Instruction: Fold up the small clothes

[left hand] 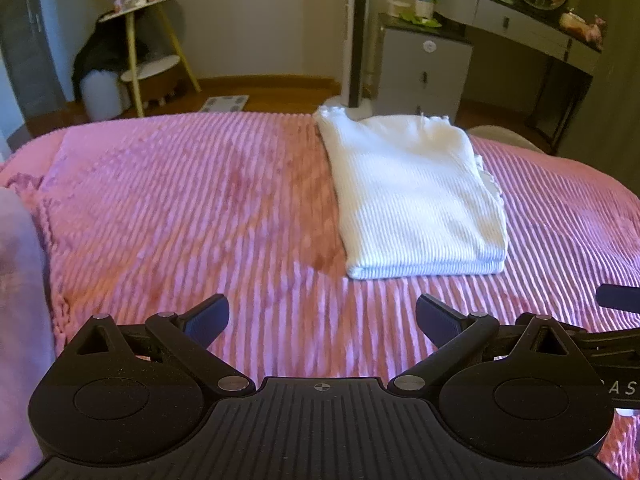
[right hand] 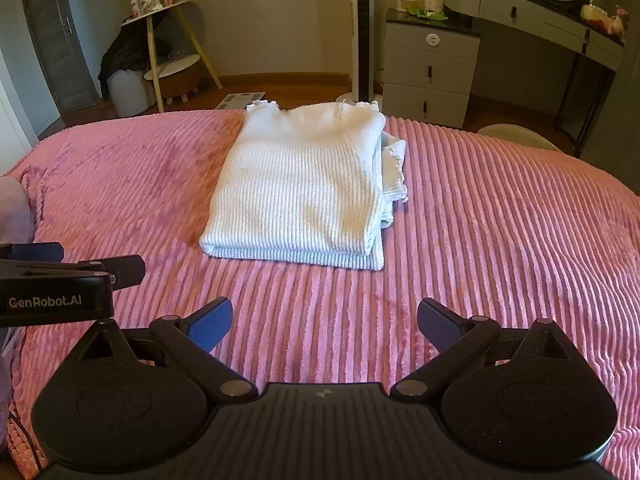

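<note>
A white ribbed knit garment [left hand: 416, 196] lies folded into a neat rectangle on the pink ribbed blanket [left hand: 180, 208]; it also shows in the right wrist view [right hand: 304, 188]. My left gripper [left hand: 322, 320] is open and empty, hovering above the blanket short of the garment's near edge and a little to its left. My right gripper [right hand: 325, 324] is open and empty, also short of the near edge. The left gripper also shows at the left edge of the right wrist view [right hand: 80, 270].
The pink blanket [right hand: 500, 220] covers a bed. Beyond its far edge stand a tower fan [right hand: 362, 32], a grey drawer unit [right hand: 430, 68], a vanity desk [right hand: 560, 28] and a small side table [right hand: 168, 40]. A pale pink cloth [left hand: 16, 280] lies at the left.
</note>
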